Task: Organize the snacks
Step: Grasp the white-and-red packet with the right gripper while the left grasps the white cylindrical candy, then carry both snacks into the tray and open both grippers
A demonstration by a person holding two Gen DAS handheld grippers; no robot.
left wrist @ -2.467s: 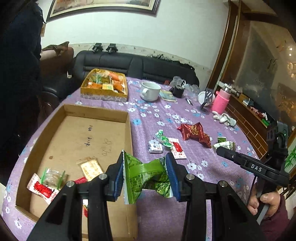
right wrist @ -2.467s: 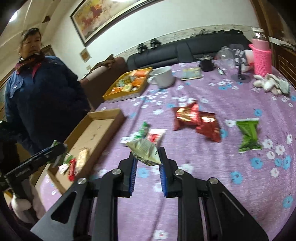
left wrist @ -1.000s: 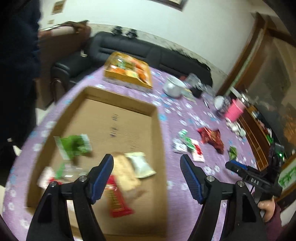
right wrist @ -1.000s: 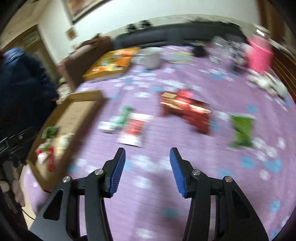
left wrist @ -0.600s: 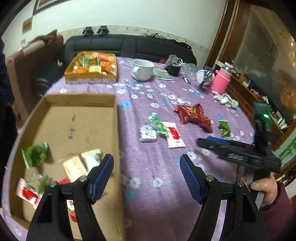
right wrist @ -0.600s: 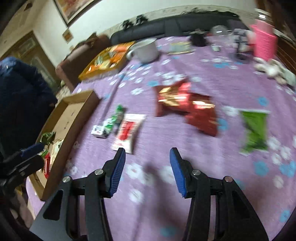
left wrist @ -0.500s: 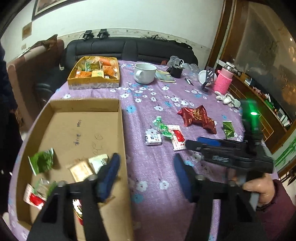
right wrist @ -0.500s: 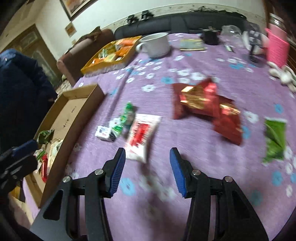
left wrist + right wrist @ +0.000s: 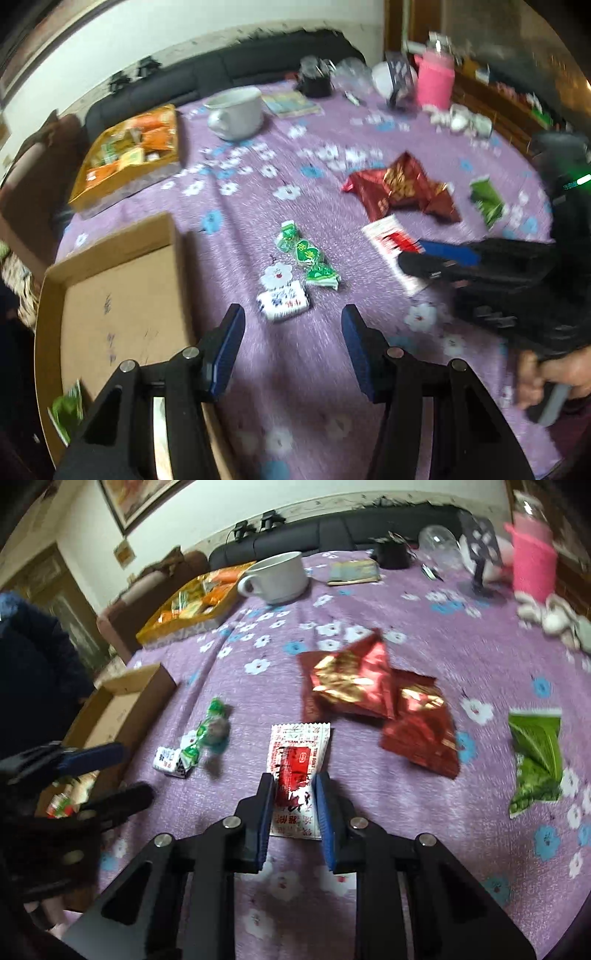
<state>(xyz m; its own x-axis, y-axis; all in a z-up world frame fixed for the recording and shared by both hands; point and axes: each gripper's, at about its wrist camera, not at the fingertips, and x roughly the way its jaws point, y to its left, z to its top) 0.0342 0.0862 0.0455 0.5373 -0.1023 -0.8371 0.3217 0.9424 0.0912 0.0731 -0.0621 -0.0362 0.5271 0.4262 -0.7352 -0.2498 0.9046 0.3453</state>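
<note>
My left gripper [image 9: 291,325] is open and empty, just short of a small white candy pack [image 9: 282,303] and a green candy strip [image 9: 306,254] on the purple cloth. The cardboard box [image 9: 110,258] lies to its left, with a green packet [image 9: 66,410] inside. My right gripper [image 9: 293,790] has its jaws closing around the near end of a white-and-red sachet [image 9: 299,753], which still lies flat on the cloth. In the left wrist view the right gripper [image 9: 424,254] sits over that sachet [image 9: 388,236]. Red foil bags [image 9: 373,698] and a green packet [image 9: 537,753] lie to the right.
A yellow tray of snacks [image 9: 129,151], a white mug [image 9: 236,110], a pink container [image 9: 434,81] and small clutter stand at the table's far side. A black sofa [image 9: 332,528] is behind. A person in dark blue [image 9: 33,664] stands at the left.
Both grippers dropped their packets in the box and swung back to the table. The left one has come in on the white candy pack. The right one's jaws have narrowed around the red sachet.
</note>
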